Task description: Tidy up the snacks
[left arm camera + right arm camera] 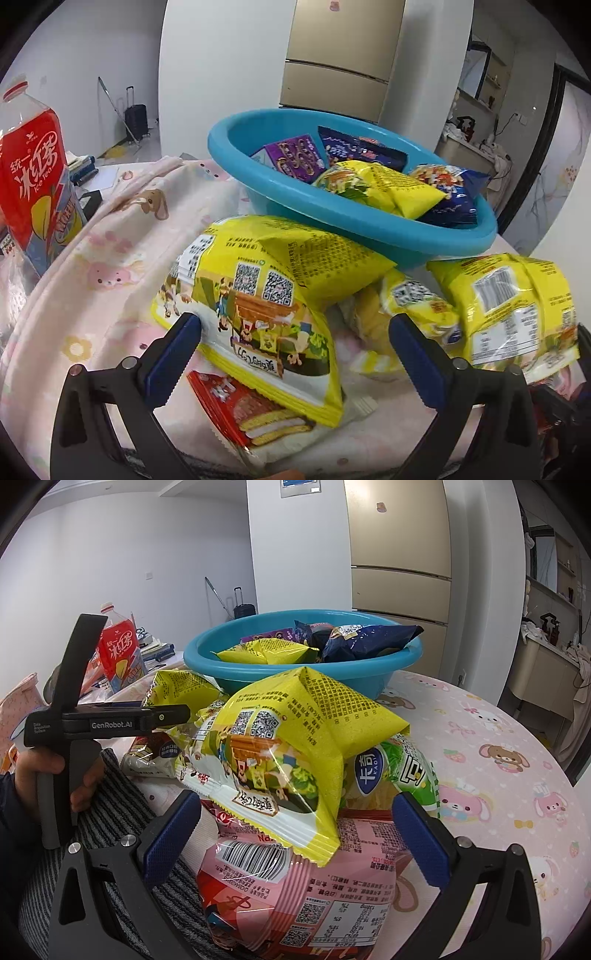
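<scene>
Pink tablecloth [498,738]: yellow snack bag [280,753] lies crosswise, seam forward.

A home, in a dining or kitchen area: a gold fridge [400,550] stands against the wall beyond the table's [498,746] far edge, a suitcase [136,117] and mop [117,110] stand by the wall, and a cartoon-rabbit cloth covers the table.

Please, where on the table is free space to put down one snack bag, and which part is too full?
Free: the pink tablecloth right of the snack pile, beside the blue basin; also the cloth between the red tea bottle and the yellow bag. Crowded: the pile before both hand-held grippers, left and right, and the basin.
</scene>
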